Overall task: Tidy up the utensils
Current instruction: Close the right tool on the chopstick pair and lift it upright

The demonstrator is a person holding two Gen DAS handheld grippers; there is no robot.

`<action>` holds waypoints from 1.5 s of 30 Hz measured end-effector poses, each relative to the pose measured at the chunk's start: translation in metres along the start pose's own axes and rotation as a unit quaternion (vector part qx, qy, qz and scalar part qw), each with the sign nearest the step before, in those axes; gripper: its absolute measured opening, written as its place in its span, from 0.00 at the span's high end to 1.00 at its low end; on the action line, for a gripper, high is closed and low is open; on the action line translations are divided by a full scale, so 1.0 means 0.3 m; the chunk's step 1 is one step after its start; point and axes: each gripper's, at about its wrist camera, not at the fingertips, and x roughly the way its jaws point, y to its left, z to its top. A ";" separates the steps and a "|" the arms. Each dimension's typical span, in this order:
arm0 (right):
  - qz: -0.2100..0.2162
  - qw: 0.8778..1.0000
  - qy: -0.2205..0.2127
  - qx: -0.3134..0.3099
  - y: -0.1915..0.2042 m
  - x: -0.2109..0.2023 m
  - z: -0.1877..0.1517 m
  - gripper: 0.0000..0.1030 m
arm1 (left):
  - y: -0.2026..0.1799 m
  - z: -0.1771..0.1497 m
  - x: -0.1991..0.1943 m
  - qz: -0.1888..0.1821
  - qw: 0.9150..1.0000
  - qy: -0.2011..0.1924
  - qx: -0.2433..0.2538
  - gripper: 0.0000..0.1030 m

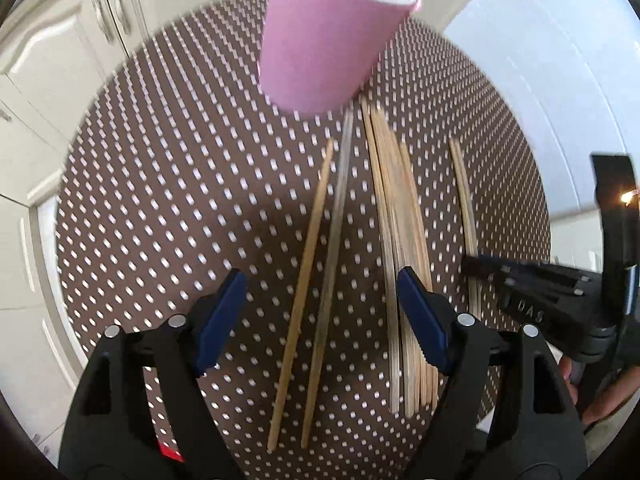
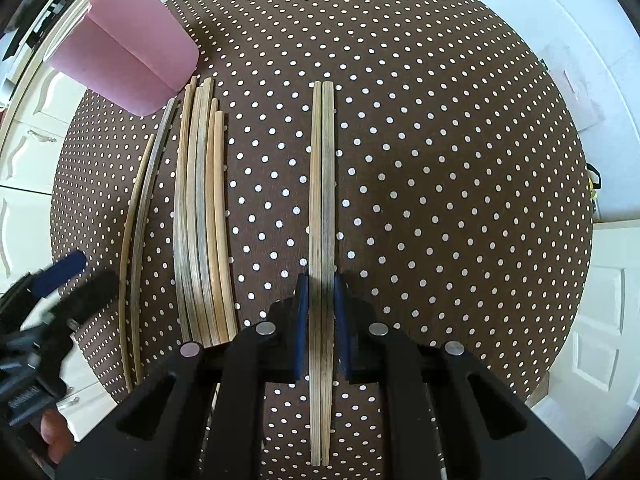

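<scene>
My left gripper (image 1: 322,280) stands open, its blue pads on either side of two loose chopsticks (image 1: 310,300) that lie side by side on the table. A bundle of several chopsticks (image 1: 400,240) lies just right of them, under the right pad. The pink paper cup (image 1: 328,40) stands beyond their far ends. My right gripper (image 2: 321,280) is shut on a pair of chopsticks (image 2: 322,180), apart from the bundle (image 2: 204,220) and the cup (image 2: 128,64). The left gripper (image 2: 82,276) shows blurred at that view's left edge.
A round table with a brown white-dotted cloth (image 2: 440,160) carries everything. White cabinet doors (image 1: 60,60) stand behind and to the left of it. A person's hand (image 1: 600,396) holds the right gripper's handle at the right edge.
</scene>
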 end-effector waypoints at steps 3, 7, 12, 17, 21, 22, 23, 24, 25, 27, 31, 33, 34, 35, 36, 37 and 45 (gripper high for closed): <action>0.003 1.000 0.001 0.003 -0.020 -0.007 -0.003 0.89 | -0.008 0.003 0.020 0.007 1.000 0.006 0.016 0.26; 0.006 1.000 0.001 0.006 -0.045 -0.014 -0.018 0.89 | -0.039 0.019 0.113 0.050 0.997 0.026 0.056 0.39; 0.005 1.000 0.000 0.005 -0.060 -0.019 -0.031 0.89 | -0.128 -0.001 0.097 0.094 0.990 -0.007 0.103 0.80; 0.004 1.000 -0.003 0.006 -0.052 -0.022 -0.029 0.89 | -0.109 0.014 0.069 0.081 0.995 -0.002 0.063 0.89; 0.014 1.000 -0.010 0.013 -0.025 -0.031 -0.009 0.89 | -0.102 0.000 0.058 0.079 0.995 -0.002 0.055 0.89; 0.017 1.000 -0.014 0.014 -0.028 -0.040 -0.007 0.89 | -0.105 -0.004 0.052 0.078 0.996 -0.003 0.051 0.89; 0.019 1.000 -0.017 0.013 -0.030 -0.051 -0.004 0.89 | -0.107 -0.011 0.044 0.078 0.996 -0.004 0.047 0.89; 0.022 0.999 -0.021 0.011 -0.033 -0.063 -0.003 0.89 | -0.088 -0.039 0.033 0.078 0.996 -0.006 0.043 0.89; 0.024 0.999 -0.025 0.011 -0.030 -0.077 -0.003 0.89 | -0.093 -0.045 0.029 0.079 0.996 -0.008 0.039 0.89; 0.029 0.999 -0.033 0.010 -0.034 -0.105 -0.002 0.89 | -0.095 -0.063 0.017 0.083 0.996 -0.015 0.035 0.89; 0.044 0.998 -0.049 0.007 -0.050 -0.148 -0.007 0.89 | -0.121 -0.095 -0.011 0.091 0.995 -0.032 0.025 0.89; 0.052 0.997 -0.061 0.004 -0.061 -0.173 -0.014 0.89 | -0.132 -0.113 -0.051 0.091 0.995 -0.042 0.016 0.89; 0.058 0.996 -0.069 -0.002 -0.065 -0.193 -0.016 0.89 | -0.140 -0.126 -0.075 0.094 0.994 -0.049 0.012 0.89; 0.061 0.995 -0.076 -0.006 -0.069 -0.209 -0.019 0.89 | -0.142 -0.134 -0.090 0.096 0.994 -0.054 0.008 0.89; 0.065 0.994 -0.086 -0.009 -0.076 -0.231 -0.022 0.89 | -0.148 -0.142 -0.095 0.098 0.993 -0.061 0.002 0.89; 0.071 0.993 -0.092 -0.012 -0.082 -0.245 -0.025 0.89 | -0.154 -0.151 -0.109 0.100 0.993 -0.069 -0.006 0.89; 0.115 0.979 -0.161 -0.042 -0.134 -0.437 -0.050 0.89 | -0.219 -0.212 -0.203 0.109 0.985 -0.122 -0.048 0.89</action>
